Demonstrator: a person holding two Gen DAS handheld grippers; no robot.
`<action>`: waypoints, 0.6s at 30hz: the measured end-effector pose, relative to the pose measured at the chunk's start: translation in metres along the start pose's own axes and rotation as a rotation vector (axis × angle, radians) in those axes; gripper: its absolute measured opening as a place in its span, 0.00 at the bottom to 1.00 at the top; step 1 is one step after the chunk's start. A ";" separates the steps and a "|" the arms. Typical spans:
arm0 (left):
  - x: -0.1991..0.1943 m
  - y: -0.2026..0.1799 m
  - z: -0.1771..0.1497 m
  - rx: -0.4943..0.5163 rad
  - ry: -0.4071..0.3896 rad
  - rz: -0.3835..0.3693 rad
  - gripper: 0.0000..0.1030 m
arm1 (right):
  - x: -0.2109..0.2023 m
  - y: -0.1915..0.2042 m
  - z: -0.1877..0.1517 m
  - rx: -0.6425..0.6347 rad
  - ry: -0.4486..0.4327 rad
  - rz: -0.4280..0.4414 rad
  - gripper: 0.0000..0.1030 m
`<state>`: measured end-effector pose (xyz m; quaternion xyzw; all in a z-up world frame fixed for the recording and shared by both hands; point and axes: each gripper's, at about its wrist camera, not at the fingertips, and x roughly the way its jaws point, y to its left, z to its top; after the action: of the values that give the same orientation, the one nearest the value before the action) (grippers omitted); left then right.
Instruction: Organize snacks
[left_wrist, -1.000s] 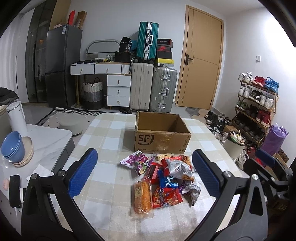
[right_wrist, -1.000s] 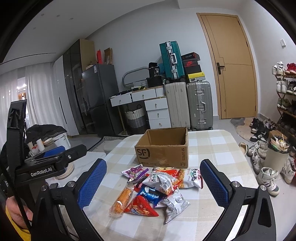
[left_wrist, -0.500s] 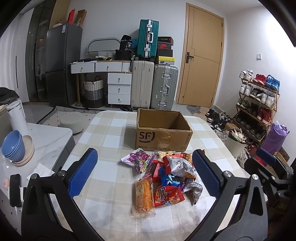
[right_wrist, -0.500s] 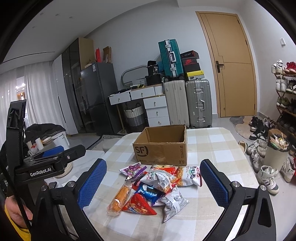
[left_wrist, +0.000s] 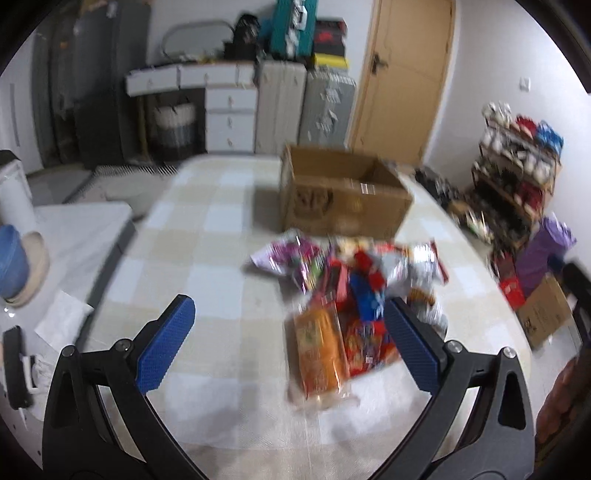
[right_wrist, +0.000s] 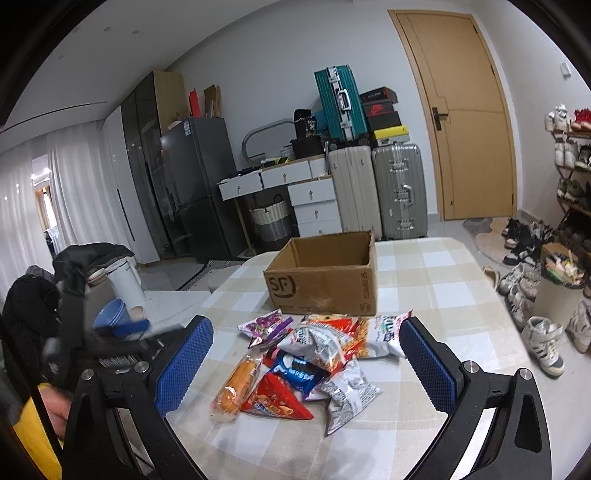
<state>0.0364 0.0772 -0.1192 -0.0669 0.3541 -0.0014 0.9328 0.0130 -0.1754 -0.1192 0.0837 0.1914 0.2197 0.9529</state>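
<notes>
The snack packets lie heaped together near the front of the checked worktop, with the open cardboard box standing upright just behind them, its mouth facing up. That arrangement makes sense for sorting: the box, which looks empty from the right wrist view, is probably the place the packets are meant to go, and the pile sits between it and the person so each packet can be lifted forward in a short reach. An orange packet lies at the near left edge of the heap, apart from the box and easiest to reach from the left.

The left hand-held gripper is spread wide and holds nothing; it tilts down toward the pile, its right finger over the near packets and its left finger over bare cloth. This view is smeared, so I cannot tell whether it touches anything, though it appears to hover above. The right hand-held gripper is likewise released and empty, held level and low over the near edge, its fingers flanking the heap without contact.
</notes>
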 end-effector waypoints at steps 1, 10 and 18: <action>0.015 -0.002 -0.005 0.016 0.040 -0.015 0.99 | 0.003 0.000 -0.002 0.000 0.007 0.010 1.00; 0.113 0.000 -0.032 -0.030 0.257 0.007 0.87 | 0.027 -0.007 -0.014 -0.009 0.053 0.030 1.00; 0.137 -0.007 -0.042 -0.013 0.304 -0.097 0.33 | 0.062 -0.021 -0.027 0.020 0.147 0.029 1.00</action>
<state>0.1116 0.0579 -0.2395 -0.0888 0.4874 -0.0542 0.8669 0.0617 -0.1643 -0.1692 0.0795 0.2616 0.2371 0.9322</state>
